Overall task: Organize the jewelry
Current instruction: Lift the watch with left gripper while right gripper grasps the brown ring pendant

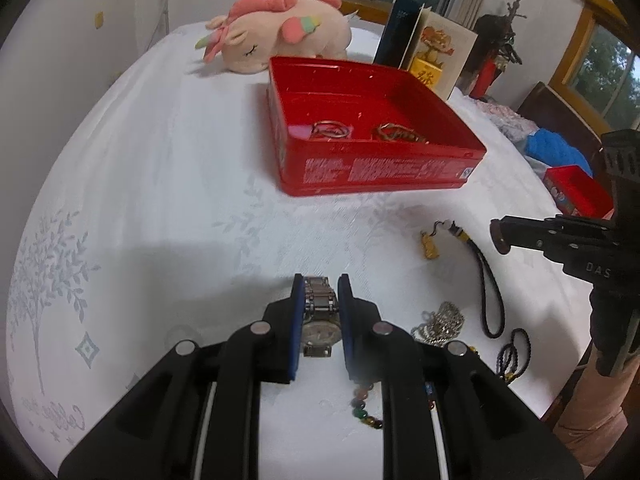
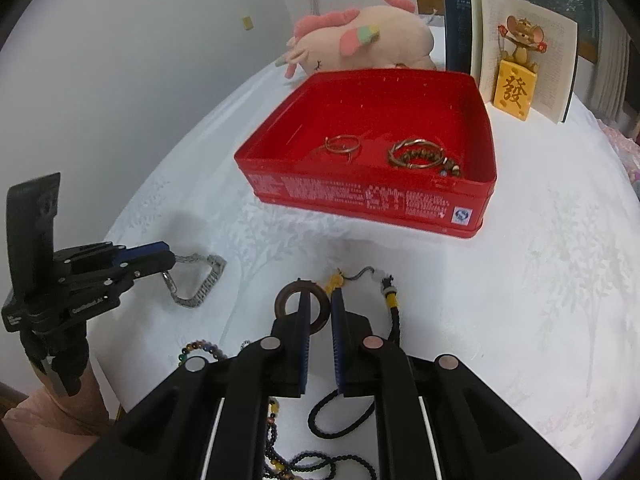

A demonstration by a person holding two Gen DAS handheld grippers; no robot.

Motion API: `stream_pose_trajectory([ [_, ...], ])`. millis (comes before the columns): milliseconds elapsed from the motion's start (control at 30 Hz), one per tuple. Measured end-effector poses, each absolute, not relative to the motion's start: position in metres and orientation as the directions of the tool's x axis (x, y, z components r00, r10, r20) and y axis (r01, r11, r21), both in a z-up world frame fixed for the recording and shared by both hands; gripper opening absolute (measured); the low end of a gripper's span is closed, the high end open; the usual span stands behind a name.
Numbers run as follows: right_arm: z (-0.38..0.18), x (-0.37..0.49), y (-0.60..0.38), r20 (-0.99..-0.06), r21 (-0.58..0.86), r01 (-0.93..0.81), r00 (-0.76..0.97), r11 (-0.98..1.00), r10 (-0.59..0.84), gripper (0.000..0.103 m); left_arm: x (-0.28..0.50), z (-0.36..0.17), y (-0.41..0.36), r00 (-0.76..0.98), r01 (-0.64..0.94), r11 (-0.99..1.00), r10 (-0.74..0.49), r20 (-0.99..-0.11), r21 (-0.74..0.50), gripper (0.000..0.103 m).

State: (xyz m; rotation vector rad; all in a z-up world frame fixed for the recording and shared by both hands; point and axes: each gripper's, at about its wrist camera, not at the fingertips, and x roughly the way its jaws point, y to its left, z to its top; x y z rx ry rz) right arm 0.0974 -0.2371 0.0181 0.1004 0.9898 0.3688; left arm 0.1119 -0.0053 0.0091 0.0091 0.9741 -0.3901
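My left gripper [image 1: 319, 286] is shut on a silver metal watch [image 1: 319, 312], low over the white tablecloth; from the right wrist view the gripper [image 2: 160, 258] holds the watch band [image 2: 200, 282] trailing on the cloth. My right gripper [image 2: 320, 300] is shut on a dark brown wooden ring [image 2: 302, 306]; it also shows in the left wrist view [image 1: 500, 236]. The red tin box [image 1: 376, 178] [image 2: 360, 200] stands ahead with copper rings [image 2: 340, 145] and a beaded bracelet [image 2: 420, 156] inside.
On the cloth lie a yellow charm on a black cord [image 1: 430, 248] [image 2: 390, 300], a silver chain [image 1: 442, 322], coloured bead bracelets [image 1: 366, 410] [image 2: 202, 350] and black bead strands [image 1: 514, 350] [image 2: 332, 464]. A pink plush [image 1: 276, 34], books and a mouse figurine [image 2: 516, 80] stand behind the box.
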Motion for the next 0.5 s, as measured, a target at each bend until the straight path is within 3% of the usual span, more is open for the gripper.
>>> stream_pose_trajectory([
  [233,0.006,0.100,-0.233,-0.813,0.261,-0.257,0.461,0.930,0.356,0.010,0.125,-0.012,-0.002,0.438,0.308,0.928,-0.333,-0.835,-0.209,0.015],
  [500,0.017,0.104,-0.235,-0.794,0.275,-0.265,0.480,0.924,0.374,0.010,0.118,0.031,0.005,0.512,0.332,0.912,-0.388,-0.766,-0.240,0.015],
])
